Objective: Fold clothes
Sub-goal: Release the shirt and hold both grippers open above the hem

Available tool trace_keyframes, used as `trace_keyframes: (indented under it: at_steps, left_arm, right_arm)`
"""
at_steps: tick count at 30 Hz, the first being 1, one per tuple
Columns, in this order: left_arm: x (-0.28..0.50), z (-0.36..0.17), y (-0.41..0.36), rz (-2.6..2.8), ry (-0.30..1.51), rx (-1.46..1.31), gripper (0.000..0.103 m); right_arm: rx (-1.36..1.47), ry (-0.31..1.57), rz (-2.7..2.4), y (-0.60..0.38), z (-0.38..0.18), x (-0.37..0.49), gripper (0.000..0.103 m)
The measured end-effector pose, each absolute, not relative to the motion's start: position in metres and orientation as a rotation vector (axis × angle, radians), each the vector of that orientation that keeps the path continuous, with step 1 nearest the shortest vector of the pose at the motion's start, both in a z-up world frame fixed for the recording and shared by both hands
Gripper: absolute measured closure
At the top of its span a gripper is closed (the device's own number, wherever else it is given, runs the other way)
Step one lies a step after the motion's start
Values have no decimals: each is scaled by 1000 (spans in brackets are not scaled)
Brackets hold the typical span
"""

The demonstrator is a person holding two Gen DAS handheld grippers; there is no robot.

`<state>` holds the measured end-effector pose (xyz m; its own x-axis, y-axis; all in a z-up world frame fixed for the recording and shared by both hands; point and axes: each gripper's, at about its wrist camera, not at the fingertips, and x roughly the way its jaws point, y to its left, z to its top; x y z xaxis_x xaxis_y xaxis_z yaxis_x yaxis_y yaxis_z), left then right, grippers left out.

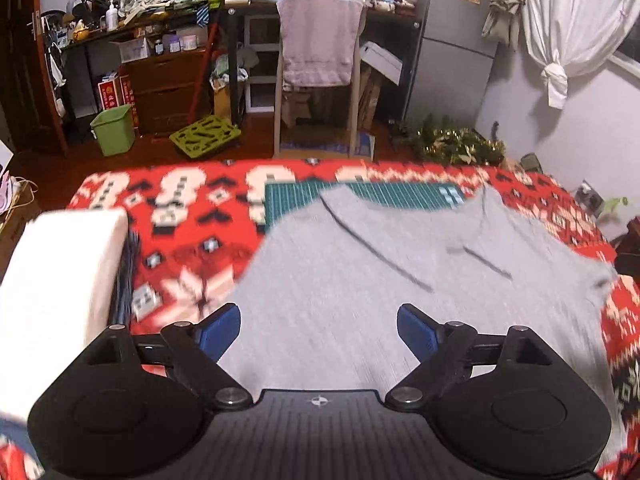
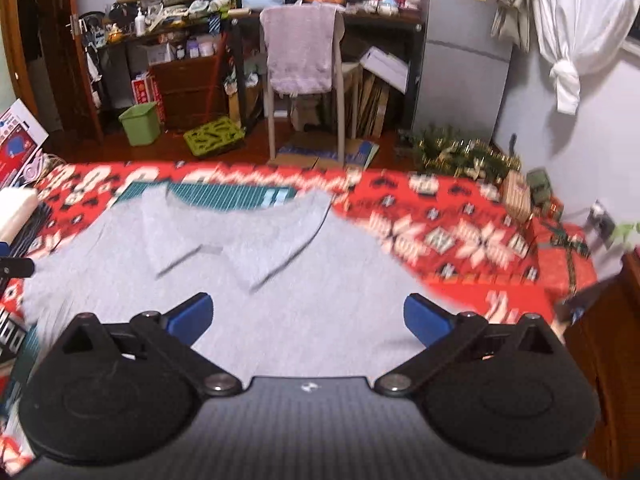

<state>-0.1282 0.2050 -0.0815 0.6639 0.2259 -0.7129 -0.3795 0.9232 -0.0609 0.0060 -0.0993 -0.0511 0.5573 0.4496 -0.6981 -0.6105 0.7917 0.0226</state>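
Observation:
A grey garment [image 1: 360,288] lies spread on a red patterned blanket [image 1: 188,220], its two sleeves folded inward across the middle. Under its far edge shows a teal cutting mat [image 1: 384,196]. My left gripper [image 1: 319,330] hovers open over the near part of the garment, nothing between its blue fingertips. In the right wrist view the same grey garment [image 2: 248,280] fills the centre, and my right gripper [image 2: 308,320] is open above its near right part, holding nothing. The table surface is motion-blurred in both views.
A white folded stack [image 1: 60,280] sits on the blanket at the left. Beyond the table stand a chair draped with a pink towel [image 1: 316,48], a green bin [image 1: 114,130], cluttered shelves and a fridge [image 1: 452,40]. Small wrapped boxes [image 2: 528,196] sit at the far right.

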Motion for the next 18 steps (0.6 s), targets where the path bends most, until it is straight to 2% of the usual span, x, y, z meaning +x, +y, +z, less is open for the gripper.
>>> trace_keyframes:
  at_steps: [14, 17, 18]
  left_arm:
    - [-139, -137, 124, 259, 853, -79, 17]
    - [-136, -151, 126, 249, 910, -135, 13]
    - [-134, -156, 127, 251, 928, -154, 9]
  right_arm:
    - [-235, 862, 583, -90, -139, -47, 0]
    - [-283, 869, 580, -82, -150, -50, 0]
    - [-279, 858, 578, -82, -152, -51, 0]
